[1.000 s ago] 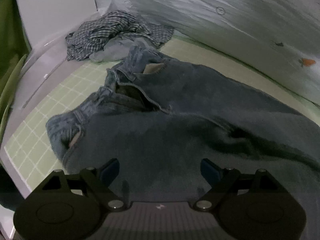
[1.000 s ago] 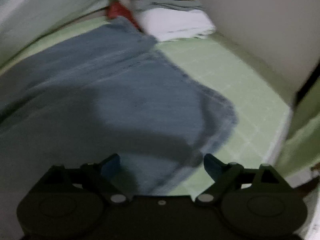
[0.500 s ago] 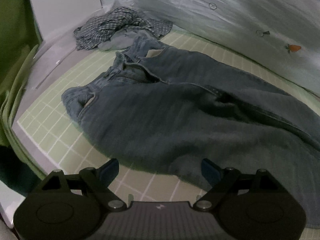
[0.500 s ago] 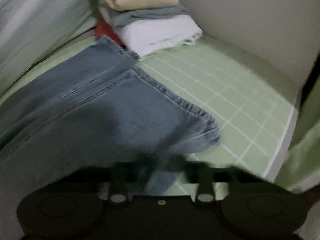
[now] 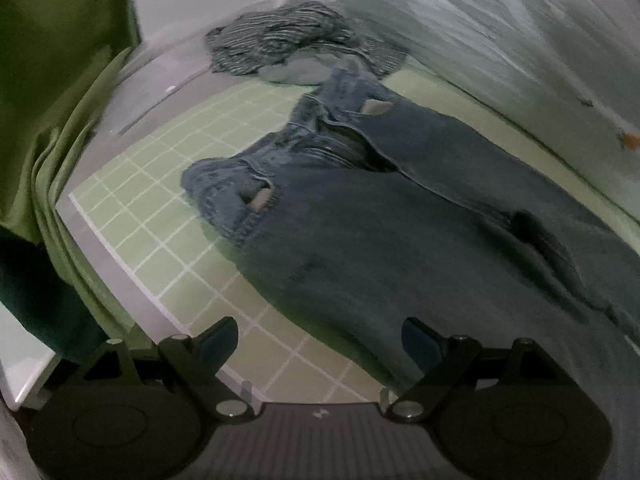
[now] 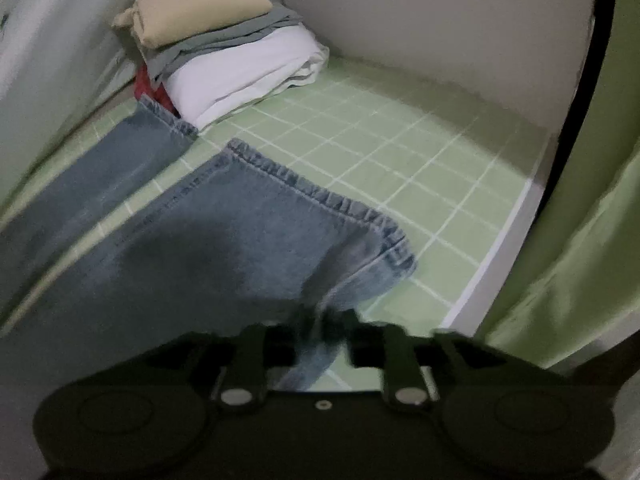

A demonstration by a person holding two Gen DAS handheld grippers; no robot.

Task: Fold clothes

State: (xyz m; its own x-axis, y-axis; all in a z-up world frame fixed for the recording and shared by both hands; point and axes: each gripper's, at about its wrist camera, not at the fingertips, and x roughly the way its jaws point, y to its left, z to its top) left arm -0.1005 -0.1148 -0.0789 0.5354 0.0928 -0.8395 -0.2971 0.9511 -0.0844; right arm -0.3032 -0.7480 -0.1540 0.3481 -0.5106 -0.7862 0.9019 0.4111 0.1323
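Jeans (image 5: 400, 232) flat on mat (image 6: 400, 168); right tool (image 6: 324, 336) clenched on leg edge; left tool (image 5: 320, 340) released.

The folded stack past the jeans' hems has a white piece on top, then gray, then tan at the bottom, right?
Not quite. The right wrist view shows the folded stack past the jeans in reverse order: tan on top, gray beneath, then white, with something red below.

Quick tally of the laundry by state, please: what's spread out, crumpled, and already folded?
Spread out: 1, the jeans
Crumpled: 2, the checked shirt and the pale blue garment
Folded: 4, the beige, grey, white and red pieces
Total: 7
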